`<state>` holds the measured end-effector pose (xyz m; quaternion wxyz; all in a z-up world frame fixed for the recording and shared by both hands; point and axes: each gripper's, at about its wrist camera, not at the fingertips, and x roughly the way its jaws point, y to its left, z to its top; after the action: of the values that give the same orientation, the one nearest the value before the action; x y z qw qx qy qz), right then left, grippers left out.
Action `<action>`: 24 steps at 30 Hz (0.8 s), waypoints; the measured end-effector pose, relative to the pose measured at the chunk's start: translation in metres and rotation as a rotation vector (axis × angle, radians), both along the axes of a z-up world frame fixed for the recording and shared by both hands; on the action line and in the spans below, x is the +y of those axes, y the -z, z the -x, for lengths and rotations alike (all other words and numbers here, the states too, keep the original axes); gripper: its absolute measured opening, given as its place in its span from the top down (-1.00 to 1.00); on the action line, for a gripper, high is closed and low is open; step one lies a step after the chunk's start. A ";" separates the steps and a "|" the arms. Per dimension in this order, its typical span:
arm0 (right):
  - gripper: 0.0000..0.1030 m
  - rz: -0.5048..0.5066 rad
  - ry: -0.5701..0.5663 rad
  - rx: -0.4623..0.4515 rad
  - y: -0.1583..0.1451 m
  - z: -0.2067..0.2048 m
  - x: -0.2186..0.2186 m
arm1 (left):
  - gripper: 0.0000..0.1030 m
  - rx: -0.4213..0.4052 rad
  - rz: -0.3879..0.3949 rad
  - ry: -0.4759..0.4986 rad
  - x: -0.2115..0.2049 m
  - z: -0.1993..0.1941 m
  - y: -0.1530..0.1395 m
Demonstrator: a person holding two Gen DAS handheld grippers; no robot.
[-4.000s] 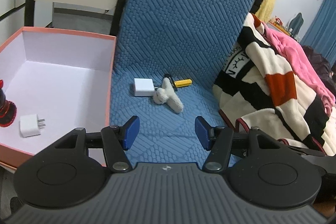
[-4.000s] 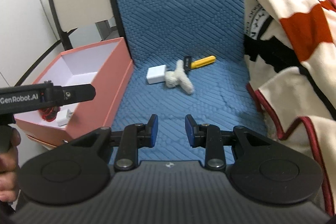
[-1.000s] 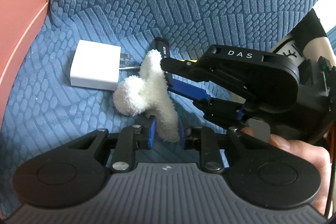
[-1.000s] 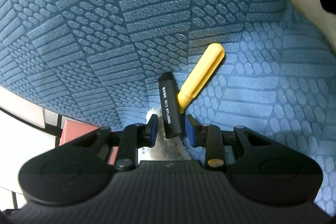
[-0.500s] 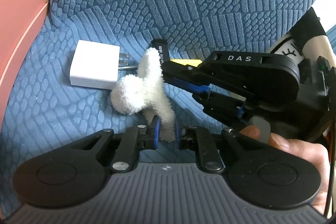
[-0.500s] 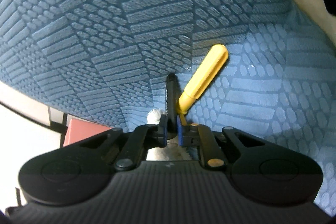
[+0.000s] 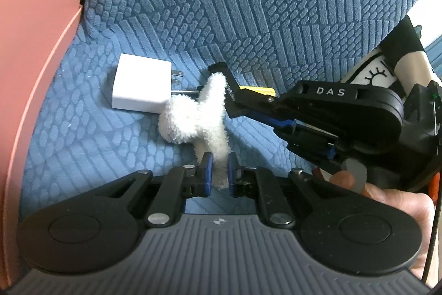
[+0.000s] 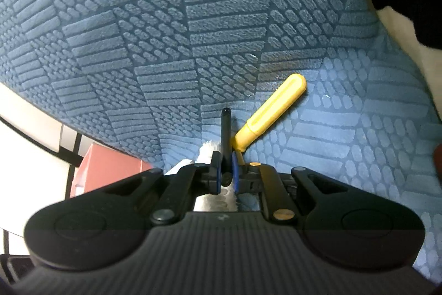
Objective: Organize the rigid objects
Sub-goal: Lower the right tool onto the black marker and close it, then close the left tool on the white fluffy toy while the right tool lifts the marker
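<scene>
- Left gripper (image 7: 218, 170) is clamped on the lower end of the white fluffy toy (image 7: 199, 118), blue pads (image 7: 207, 170) pressed into the fuzz on both sides.
- The toy lies on the blue seat (image 7: 248, 4), its round lobe just beside the white charger (image 7: 141, 86).
- The charger sits flat on the seat, prongs (image 7: 176, 76) pointing toward the toy, the toy's lobe touching its near corner.
- Pink box (image 7: 33, 60) fills the left edge of the left view, its wall right beside the seat.
- Right gripper (image 8: 226, 170) is shut tight on a thin black stick (image 8: 225, 129), which pokes up and forward from between the pads.
- From the left view, the right gripper (image 7: 234, 98) reaches in from the right, its tip right against the toy's upper arm, with the black stick (image 7: 221, 68) rising past it.
- Yellow handle (image 8: 272, 109) lies on the seat at a slant, its lower end just beside the black stick; whether the two are joined, cannot tell.
- In the left view only a sliver of the yellow handle (image 7: 257, 91) shows behind the right gripper.
- A hand (image 7: 386, 195) grips the right gripper's body at the lower right.
- A striped blanket (image 8: 400, 26) edges the seat on the right.
</scene>
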<state>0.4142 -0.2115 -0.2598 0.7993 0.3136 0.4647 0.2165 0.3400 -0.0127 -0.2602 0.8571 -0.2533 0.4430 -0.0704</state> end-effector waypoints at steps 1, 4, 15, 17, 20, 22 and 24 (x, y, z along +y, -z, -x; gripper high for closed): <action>0.77 0.007 -0.001 -0.003 -0.001 0.001 0.001 | 0.75 0.000 -0.003 0.001 0.000 0.001 0.000; 0.77 0.025 -0.005 -0.011 -0.003 0.005 0.003 | 0.75 -0.004 -0.011 0.002 0.002 0.005 -0.003; 0.77 0.175 -0.004 -0.052 -0.020 0.048 0.001 | 0.78 -0.019 -0.026 -0.004 0.004 0.031 -0.008; 0.77 0.211 0.005 -0.046 -0.021 0.058 -0.001 | 0.78 -0.020 -0.035 -0.006 0.005 0.039 -0.008; 0.77 0.276 0.016 -0.041 -0.020 0.071 0.001 | 0.78 -0.027 -0.042 -0.006 0.006 0.049 -0.010; 0.77 0.324 0.024 -0.038 -0.019 0.083 0.002 | 0.78 -0.039 -0.062 0.002 0.006 0.056 -0.013; 0.77 0.349 0.031 -0.013 -0.014 0.097 0.002 | 0.83 -0.052 -0.080 0.008 0.008 0.064 -0.017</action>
<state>0.3175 -0.2098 -0.2453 0.8478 0.1758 0.4852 0.1222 0.2764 -0.0047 -0.2431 0.8776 -0.2151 0.4238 -0.0625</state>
